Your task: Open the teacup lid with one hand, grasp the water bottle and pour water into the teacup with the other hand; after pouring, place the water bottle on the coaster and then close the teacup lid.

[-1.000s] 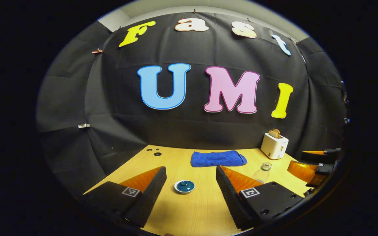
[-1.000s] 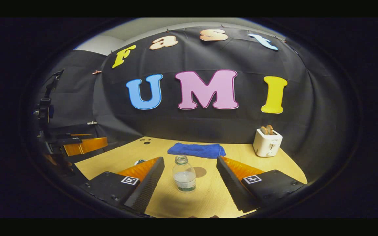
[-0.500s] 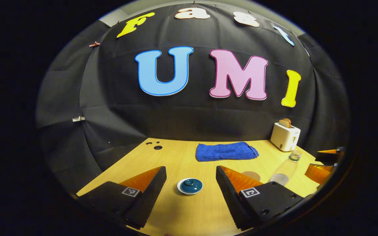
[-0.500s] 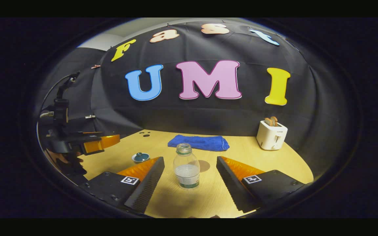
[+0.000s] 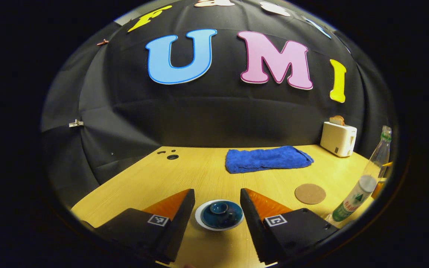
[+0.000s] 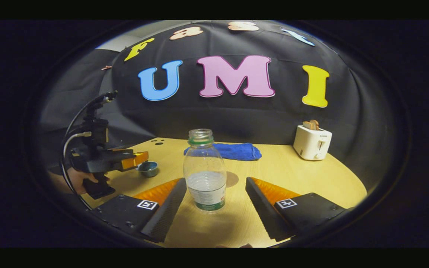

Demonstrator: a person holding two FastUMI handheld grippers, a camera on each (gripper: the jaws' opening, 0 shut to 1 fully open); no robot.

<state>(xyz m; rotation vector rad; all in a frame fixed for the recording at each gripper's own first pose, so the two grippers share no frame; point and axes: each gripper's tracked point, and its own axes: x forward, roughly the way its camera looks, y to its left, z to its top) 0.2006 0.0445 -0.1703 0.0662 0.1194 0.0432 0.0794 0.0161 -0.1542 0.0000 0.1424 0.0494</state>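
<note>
Approach step: left gripper point(image 5: 217, 197) open, straddling the round dark-blue teacup lid point(image 5: 220, 214); right gripper point(image 6: 216, 186) open, flanking the clear plastic water bottle point(image 6: 205, 175). Next: close on the lid knob.

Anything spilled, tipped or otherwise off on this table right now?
Nothing stands out. The water bottle stands upright, uncapped, part full. The lid is on the teacup, the coaster is bare, the blue towel lies folded, and no puddles show on the table.
</note>
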